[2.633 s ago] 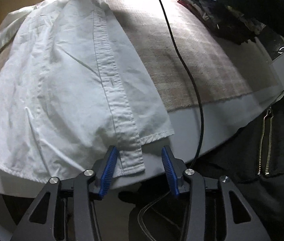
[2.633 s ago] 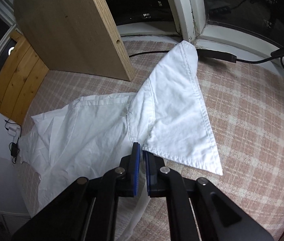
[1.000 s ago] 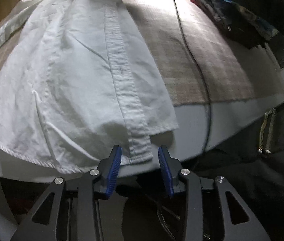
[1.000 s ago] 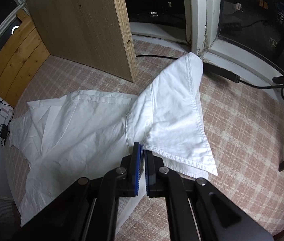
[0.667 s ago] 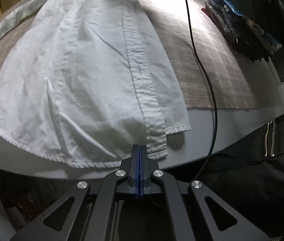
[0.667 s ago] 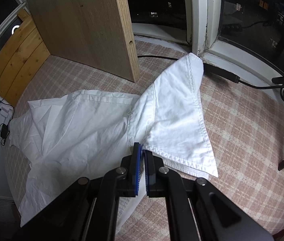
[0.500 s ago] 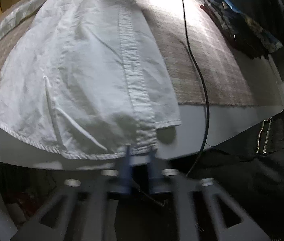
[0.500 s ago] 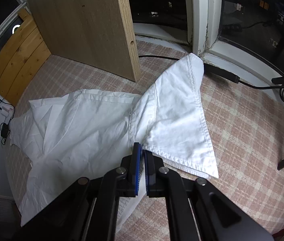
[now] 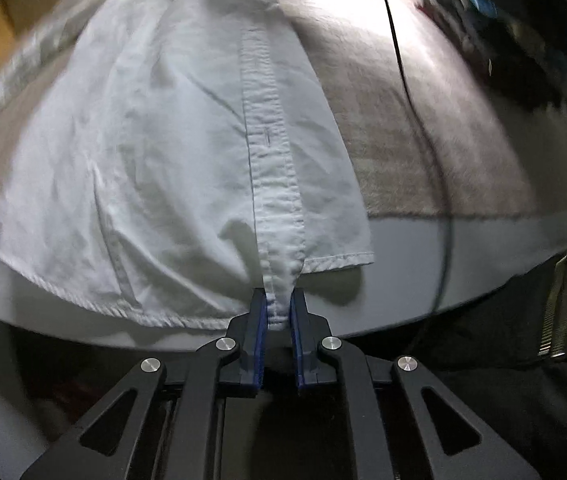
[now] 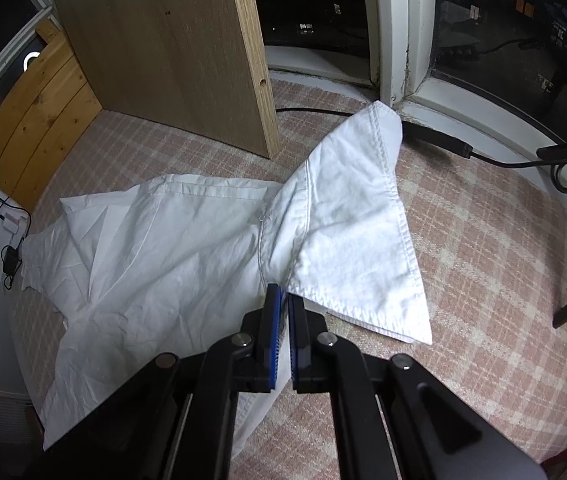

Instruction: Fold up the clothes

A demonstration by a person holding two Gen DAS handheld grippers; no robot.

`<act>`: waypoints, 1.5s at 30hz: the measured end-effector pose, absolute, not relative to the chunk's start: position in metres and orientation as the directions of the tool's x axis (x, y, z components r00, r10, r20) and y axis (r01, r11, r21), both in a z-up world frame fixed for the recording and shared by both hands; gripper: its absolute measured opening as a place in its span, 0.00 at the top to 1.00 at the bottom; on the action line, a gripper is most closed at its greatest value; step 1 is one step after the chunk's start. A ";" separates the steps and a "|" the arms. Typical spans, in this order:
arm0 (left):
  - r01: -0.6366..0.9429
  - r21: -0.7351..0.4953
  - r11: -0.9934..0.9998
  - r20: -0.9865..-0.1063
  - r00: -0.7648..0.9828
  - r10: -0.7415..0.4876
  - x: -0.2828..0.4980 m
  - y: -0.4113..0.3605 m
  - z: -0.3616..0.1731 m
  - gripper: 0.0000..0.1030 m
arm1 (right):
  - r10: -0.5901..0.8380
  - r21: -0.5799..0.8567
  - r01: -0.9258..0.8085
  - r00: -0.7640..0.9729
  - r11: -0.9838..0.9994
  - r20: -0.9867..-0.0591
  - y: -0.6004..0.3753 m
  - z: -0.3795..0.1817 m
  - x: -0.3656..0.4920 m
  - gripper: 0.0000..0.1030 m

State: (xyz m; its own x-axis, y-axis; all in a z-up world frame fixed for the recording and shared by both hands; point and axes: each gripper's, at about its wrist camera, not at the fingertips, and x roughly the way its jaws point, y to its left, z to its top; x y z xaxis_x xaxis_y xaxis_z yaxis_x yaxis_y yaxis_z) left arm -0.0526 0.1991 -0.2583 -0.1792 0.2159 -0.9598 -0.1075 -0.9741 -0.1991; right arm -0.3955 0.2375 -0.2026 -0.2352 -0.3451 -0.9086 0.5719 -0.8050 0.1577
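A: Left gripper: where does it stand?
B: Its blue-padded jaws are closing on the button-placket end of the crumpled white cotton shirt, at the hem overhanging the grey bench edge.
A: Right gripper?
B: Clamped tight on shirt fabric beside the pointed collar; the shirt spreads across the pink plaid cloth, near an upright wooden board.

Shirt on cloth-covered table; cable right of shirt.
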 end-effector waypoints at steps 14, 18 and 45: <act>-0.206 -0.236 -0.950 -0.935 -0.218 0.280 -0.058 0.199 -0.242 0.91 | -0.389 0.156 0.575 -0.308 -0.803 -0.868 0.236 -0.177 -0.409 0.97; -0.242 -0.244 -0.939 -0.938 -0.187 0.292 -0.063 0.208 -0.252 0.90 | -0.364 0.128 0.565 -0.327 -0.815 -0.872 0.234 -0.182 -0.418 0.97; 0.025 -0.162 -0.986 -0.950 -0.274 0.149 -0.090 0.044 -0.248 0.60 | -0.345 0.043 0.725 -0.274 -0.687 -0.898 0.184 -0.152 -0.293 0.78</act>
State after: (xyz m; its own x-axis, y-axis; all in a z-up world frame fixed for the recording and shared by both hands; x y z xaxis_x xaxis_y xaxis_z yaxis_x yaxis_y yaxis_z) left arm -0.0898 0.0436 -0.2479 -0.2743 0.1491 -0.9500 0.0251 -0.9865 -0.1621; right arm -0.2929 0.1843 -0.1516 -0.2736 -0.3453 -0.8977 0.7253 -0.6871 0.0433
